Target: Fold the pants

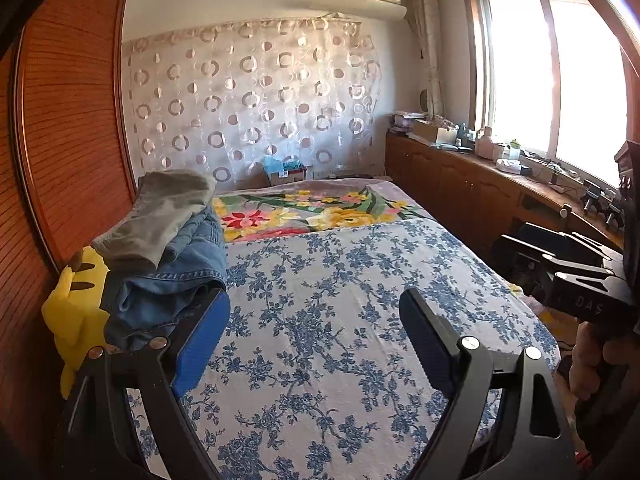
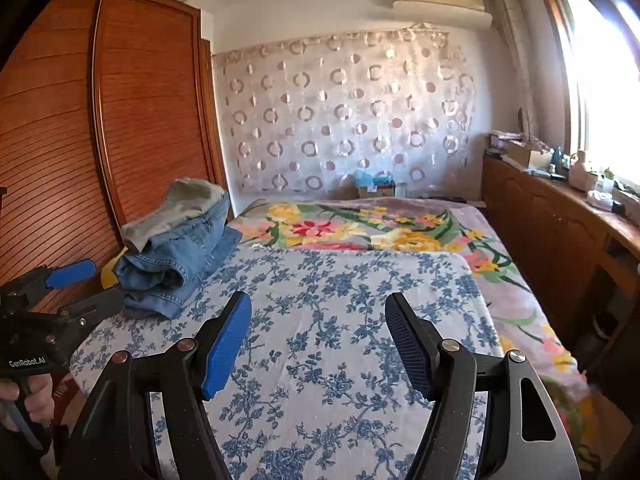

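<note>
A pile of pants lies at the left edge of the bed: grey pants [image 1: 168,216] [image 2: 188,200] on top of folded blue jeans [image 1: 176,276] [image 2: 180,264]. My left gripper [image 1: 314,298] [image 2: 94,284] is open with nothing between its blue pads. Its left finger is close to the near end of the jeans; I cannot tell if it touches. My right gripper [image 2: 318,300] [image 1: 520,252] is open too and hangs over the bare blue-flowered sheet [image 2: 340,280], to the right of the pile.
A yellow plush toy [image 1: 76,312] sits under the pile by the wooden wardrobe [image 2: 140,100]. A bright floral blanket [image 2: 360,228] covers the far half of the bed. A low wooden cabinet [image 1: 460,184] with clutter runs under the window on the right.
</note>
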Tool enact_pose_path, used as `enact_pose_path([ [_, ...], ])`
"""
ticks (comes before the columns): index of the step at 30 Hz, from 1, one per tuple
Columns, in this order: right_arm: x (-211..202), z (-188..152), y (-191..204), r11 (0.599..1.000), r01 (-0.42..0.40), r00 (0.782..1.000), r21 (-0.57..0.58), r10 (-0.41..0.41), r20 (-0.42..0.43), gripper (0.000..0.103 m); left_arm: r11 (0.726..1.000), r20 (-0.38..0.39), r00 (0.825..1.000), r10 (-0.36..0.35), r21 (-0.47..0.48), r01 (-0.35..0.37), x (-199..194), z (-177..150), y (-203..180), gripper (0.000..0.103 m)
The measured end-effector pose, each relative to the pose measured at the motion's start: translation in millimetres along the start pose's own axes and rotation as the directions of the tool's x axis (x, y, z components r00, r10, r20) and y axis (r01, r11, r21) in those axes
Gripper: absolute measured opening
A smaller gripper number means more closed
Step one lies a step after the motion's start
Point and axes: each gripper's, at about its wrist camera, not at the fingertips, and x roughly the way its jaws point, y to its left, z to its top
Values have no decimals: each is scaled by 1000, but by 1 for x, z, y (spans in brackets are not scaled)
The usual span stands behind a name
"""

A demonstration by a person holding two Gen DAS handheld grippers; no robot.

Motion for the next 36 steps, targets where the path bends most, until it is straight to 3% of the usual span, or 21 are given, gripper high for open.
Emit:
enact_pose_path([
  [12,-18,-16,2,999,41,998,-3,-40,40,71,1000,43,999,12,-5,-11,-26,-1,-3,87],
  [36,-13,-22,-4,999,34,999,-21,-33,31,71,999,25,999,38,-35,-37,-22,-8,12,87],
])
